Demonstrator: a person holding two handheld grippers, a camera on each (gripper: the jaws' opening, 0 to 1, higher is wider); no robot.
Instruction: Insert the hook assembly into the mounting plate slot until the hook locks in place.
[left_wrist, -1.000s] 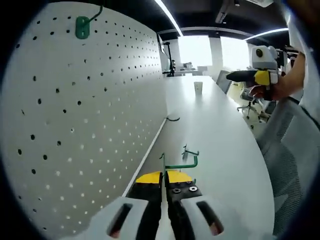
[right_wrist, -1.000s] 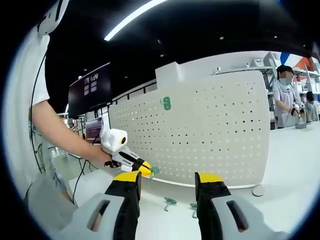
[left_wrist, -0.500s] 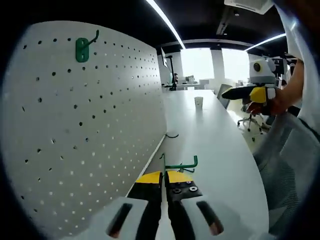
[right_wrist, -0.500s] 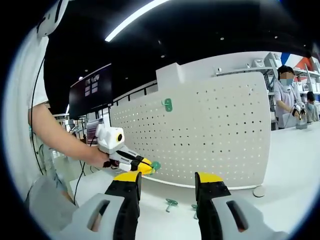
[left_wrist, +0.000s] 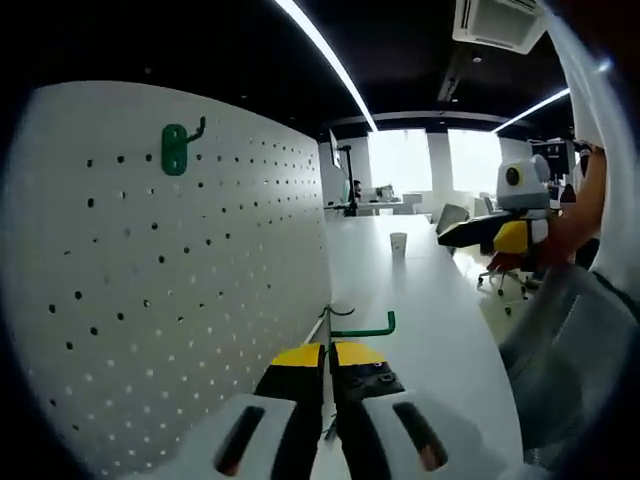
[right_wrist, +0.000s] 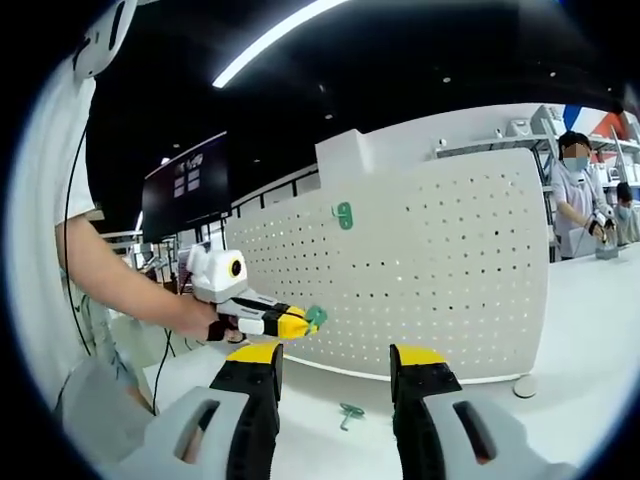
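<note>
Left gripper (left_wrist: 326, 352), jaws clamped on green hook (left_wrist: 362, 328), is short of pegboard (left_wrist: 150, 290); insertion outstanding. Right gripper (right_wrist: 335, 372): jaws apart, empty.

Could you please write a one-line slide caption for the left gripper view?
Left tool shut on a green hook beside the white pegboard, where another hook hangs.

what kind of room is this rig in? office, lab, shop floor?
Likely an open-plan office or lab. A long white table carries a white pegboard; office chairs stand by bright windows, strip lights run along a dark ceiling, and a wall screen hangs behind.
</note>
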